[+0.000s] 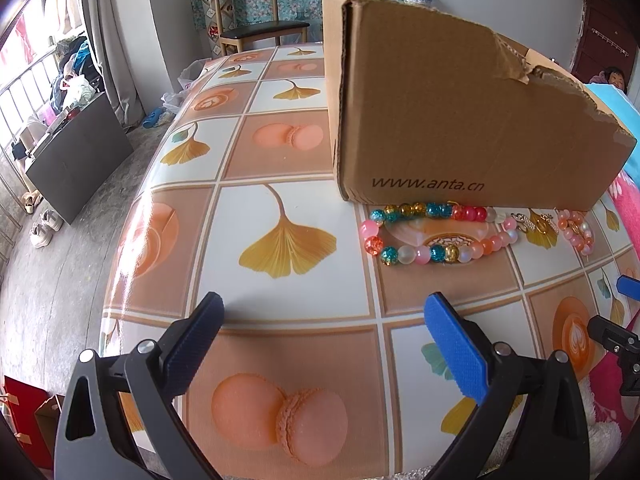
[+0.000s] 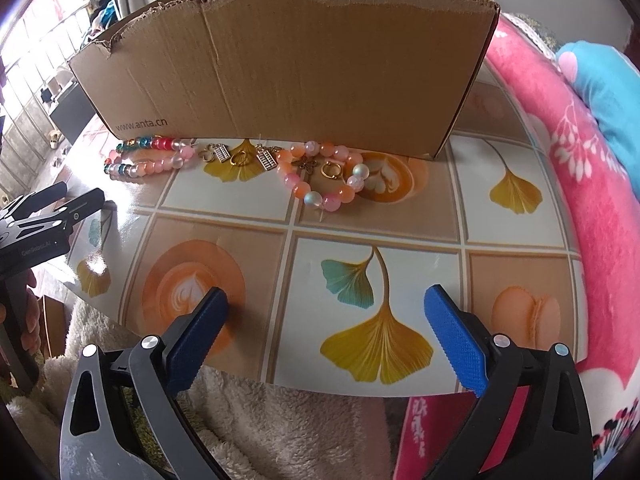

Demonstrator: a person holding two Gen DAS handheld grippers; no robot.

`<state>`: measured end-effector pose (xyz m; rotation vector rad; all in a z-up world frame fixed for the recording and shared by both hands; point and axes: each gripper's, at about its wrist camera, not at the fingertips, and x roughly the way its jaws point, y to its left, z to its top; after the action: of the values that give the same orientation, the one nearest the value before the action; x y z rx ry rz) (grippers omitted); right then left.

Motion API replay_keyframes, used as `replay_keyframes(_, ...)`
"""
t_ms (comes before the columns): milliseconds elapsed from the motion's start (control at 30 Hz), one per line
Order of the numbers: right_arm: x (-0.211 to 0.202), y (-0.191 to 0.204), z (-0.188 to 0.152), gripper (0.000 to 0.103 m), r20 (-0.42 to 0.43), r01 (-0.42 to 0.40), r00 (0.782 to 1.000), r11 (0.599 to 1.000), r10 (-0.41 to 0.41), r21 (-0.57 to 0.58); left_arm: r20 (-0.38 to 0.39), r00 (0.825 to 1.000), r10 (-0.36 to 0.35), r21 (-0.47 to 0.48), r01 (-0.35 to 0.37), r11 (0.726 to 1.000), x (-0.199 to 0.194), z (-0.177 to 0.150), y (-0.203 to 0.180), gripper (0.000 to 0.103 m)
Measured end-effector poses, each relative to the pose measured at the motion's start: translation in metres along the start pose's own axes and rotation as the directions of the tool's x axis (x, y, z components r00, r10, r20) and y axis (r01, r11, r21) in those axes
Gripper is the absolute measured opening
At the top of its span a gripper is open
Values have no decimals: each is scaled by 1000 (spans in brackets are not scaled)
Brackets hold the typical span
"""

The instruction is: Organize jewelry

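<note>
Cardboard box [image 2: 280, 64], torn along its rim, upright on tiled-print worktop [image 2: 376, 264]. Multicoloured bead bracelet [image 2: 148, 158] just before box's printed left end; gold charms [image 2: 240, 156] beside it, under box's middle; peach-pink bead bracelet [image 2: 324, 178] further right, near box's front wall. Left tongs [image 1: 324, 340] spread wide, empty, well short of box. Right tongs [image 2: 326, 332] likewise released, grasping nothing.

Left tongs [image 1: 322, 344] and right tongs [image 2: 326, 338] gape, seemingly empty.

The glossy patterned vinyl worktop [image 2: 400, 220] reflects light. The brown corrugated cardboard box [image 2: 280, 68] looks matt, torn rough along its rim. The glassy bead bracelets [image 2: 328, 184] shine; textured blue rubber fingers [image 2: 456, 340].
</note>
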<state>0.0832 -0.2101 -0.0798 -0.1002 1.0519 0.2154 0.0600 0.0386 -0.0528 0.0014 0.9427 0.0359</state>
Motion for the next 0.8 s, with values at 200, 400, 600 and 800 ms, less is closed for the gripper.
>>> replay_keyframes(200, 5, 2, 4, 95, -2, 5, 1000, 1000, -5, 5, -3, 1000, 3, -3, -3, 1000, 0, 0, 1, 99)
replay_keyframes(400, 5, 4, 4, 95, 2, 8, 1000, 1000, -8, 10, -10, 1000, 4, -2, -4, 1000, -1, -1, 0, 99)
replay_keyframes(600, 4, 4, 3, 95, -1, 8, 1000, 1000, -8, 10, -16, 1000, 1, 2, -1, 1000, -1, 0, 0, 99)
replay_keyframes(800, 4, 4, 4, 95, -7, 8, 1000, 1000, -8, 9, -18, 1000, -1, 0, 1, 1000, 0, 0, 0, 99)
